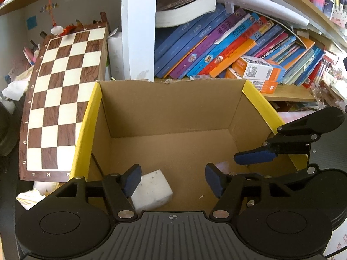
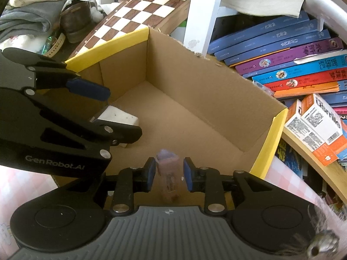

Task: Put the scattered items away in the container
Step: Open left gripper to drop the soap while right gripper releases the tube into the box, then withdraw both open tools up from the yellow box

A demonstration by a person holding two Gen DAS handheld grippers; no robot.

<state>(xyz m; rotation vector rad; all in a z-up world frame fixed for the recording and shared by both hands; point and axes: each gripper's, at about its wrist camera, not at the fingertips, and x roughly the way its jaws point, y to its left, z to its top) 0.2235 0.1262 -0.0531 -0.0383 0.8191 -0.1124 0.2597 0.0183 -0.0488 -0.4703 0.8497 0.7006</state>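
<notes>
An open cardboard box (image 1: 173, 108) with yellow tape on its rims fills the left wrist view. A white foam-like block (image 1: 153, 189) lies on its floor. My left gripper (image 1: 172, 177) hangs open above that floor, its left pad just over the block and apart from it. From the right, a blue finger (image 1: 256, 157) of my right gripper reaches into the box. In the right wrist view my right gripper (image 2: 169, 173) has a blurred pale pink item (image 2: 168, 173) between its pads. A thin gap shows on the item's right side. The white block (image 2: 118, 114) sits under the left gripper's finger (image 2: 89, 89).
A chessboard (image 1: 60, 99) leans against the box's left side. Slanted books (image 1: 216, 43) and orange-and-white cartons (image 1: 258, 68) fill the shelf behind it. Folded clothes (image 2: 26, 15) and a brown shoe (image 2: 76, 21) lie beyond the board. The box (image 2: 195, 86) stands on a pink checked surface (image 2: 288, 177).
</notes>
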